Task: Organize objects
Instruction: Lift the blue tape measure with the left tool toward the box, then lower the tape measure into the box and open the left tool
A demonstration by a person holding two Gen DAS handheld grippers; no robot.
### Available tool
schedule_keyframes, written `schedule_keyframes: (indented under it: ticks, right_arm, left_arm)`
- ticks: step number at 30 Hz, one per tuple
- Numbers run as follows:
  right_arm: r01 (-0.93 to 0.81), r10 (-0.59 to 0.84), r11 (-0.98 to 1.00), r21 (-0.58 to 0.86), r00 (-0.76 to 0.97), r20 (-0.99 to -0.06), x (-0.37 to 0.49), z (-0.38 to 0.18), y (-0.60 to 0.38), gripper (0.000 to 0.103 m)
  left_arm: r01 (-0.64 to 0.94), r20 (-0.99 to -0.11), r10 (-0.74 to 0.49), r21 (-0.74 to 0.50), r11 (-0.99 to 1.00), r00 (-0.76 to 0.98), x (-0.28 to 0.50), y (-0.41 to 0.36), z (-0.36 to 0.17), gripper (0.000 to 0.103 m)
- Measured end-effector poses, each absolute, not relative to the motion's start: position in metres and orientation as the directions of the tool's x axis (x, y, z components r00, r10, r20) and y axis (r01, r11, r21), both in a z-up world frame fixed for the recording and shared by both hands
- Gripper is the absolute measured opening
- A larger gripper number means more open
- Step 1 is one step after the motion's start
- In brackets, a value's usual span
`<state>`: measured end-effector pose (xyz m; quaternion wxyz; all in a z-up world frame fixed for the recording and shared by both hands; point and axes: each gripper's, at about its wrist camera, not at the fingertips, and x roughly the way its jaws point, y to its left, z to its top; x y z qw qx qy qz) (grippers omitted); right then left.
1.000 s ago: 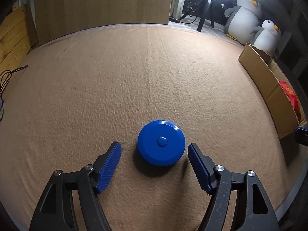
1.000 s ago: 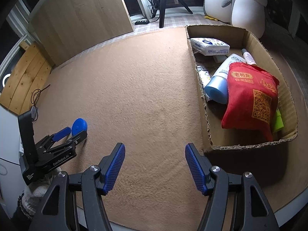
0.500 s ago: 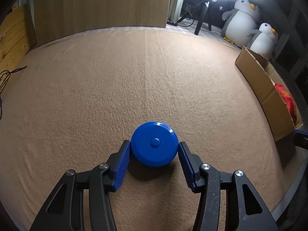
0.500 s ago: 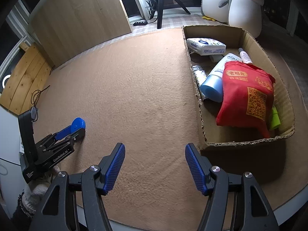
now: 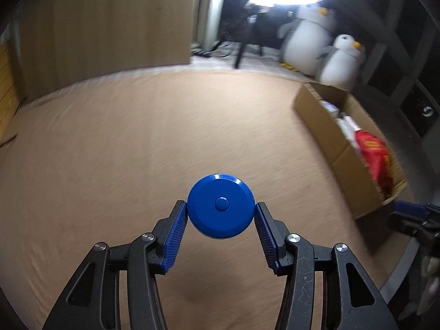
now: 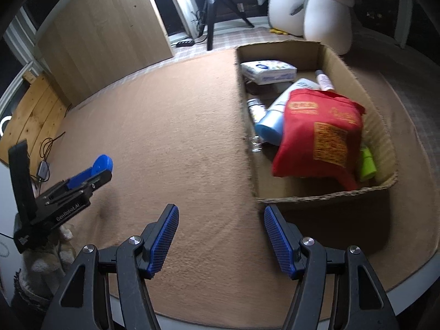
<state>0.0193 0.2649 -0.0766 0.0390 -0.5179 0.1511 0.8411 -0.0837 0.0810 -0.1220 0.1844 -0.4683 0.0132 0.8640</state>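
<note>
Left gripper [image 5: 220,214] clamps blue disc [image 5: 220,206] by its curved rim, may slip out before cardboard box [image 6: 382,126]; right gripper [image 6: 221,224] open, empty.

Both views look forward and steeply down along their own gripper's fingers, from close above the tan carpet [image 5: 115,165]. The left wrist view faces the wooden panel [image 5: 104,27], with the cardboard box [image 5: 324,126] at its right. The right wrist view faces that box [image 6: 357,189] nearer, and shows the left gripper [image 6: 90,176] at its left edge.
</note>
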Motion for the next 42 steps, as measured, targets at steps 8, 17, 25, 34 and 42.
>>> schedule_keyframes:
  ticks: [8,17,25,34,42]
  right_arm:
    - [-0.298,-0.011,-0.939,0.169,-0.469,-0.883,0.042,-0.072,0.293,0.061]
    - [-0.388,0.076,-0.913,0.124,-0.462,-0.884,0.071,-0.071,0.33,0.061]
    - [-0.432,0.088,-0.892,0.134,-0.456,-0.886,0.086,-0.076,0.355,0.061]
    - [-0.438,0.07,-0.886,0.153,-0.453,-0.889,0.087,-0.082,0.364,0.061]
    - [-0.442,0.066,-0.883,0.156,-0.448,-0.892,0.089,-0.084,0.363,0.061]
  left_arm:
    - [-0.478,-0.778,0.405,-0.155,-0.864,-0.481,-0.092,0.165,-0.093,0.054]
    - [-0.583,-0.763,0.477,-0.164,-0.796,-0.436,-0.093,0.249,-0.084,0.054]
    - [-0.63,-0.782,0.5,-0.182,-0.755,-0.373,-0.082,0.289,-0.095,0.054]
    - [-0.611,-0.773,0.49,-0.173,-0.773,-0.402,-0.092,0.304,-0.096,0.054]
    - [-0.6,-0.778,0.483,-0.176,-0.78,-0.4,-0.1,0.308,-0.095,0.056]
